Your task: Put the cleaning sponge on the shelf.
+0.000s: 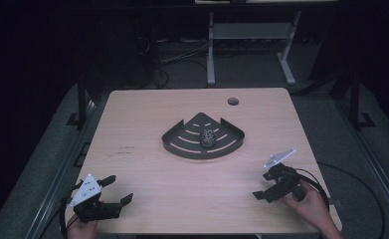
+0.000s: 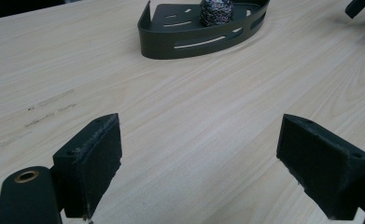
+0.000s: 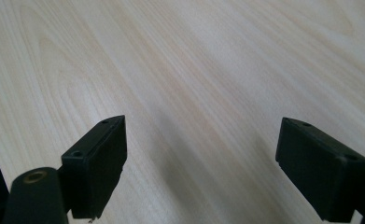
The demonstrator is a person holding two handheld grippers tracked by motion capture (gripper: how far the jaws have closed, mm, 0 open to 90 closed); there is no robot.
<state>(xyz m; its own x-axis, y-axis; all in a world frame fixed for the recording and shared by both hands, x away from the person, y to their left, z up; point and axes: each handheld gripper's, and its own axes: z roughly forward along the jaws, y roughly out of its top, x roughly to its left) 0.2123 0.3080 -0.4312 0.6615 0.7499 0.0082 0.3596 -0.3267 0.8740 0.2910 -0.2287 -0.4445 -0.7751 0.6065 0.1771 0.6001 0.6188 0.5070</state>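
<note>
A dark quarter-round slotted tray (image 1: 201,156) lies at the middle of the light wooden table (image 1: 147,114). A small speckled grey scrubber ball (image 1: 208,137) sits in it. My left gripper (image 1: 118,189) rests near the front left corner, open, with nothing between its jaws. In the left gripper view it (image 2: 199,154) faces the tray (image 2: 161,46) and the ball (image 2: 216,11) from some way off. At the front right, a hand holds my right gripper (image 1: 262,185), open and turned leftward. In the right gripper view, bare wood lies between the spread jaws of my right gripper (image 3: 201,154).
A round cable hole (image 1: 233,101) pierces the table near its far edge. Faint dark marks (image 1: 125,149) show left of the tray. Beyond the table stand a white desk frame (image 1: 211,50) and floor cables (image 1: 182,57). The other gripper's tip (image 2: 357,7) shows at the left gripper view's top right.
</note>
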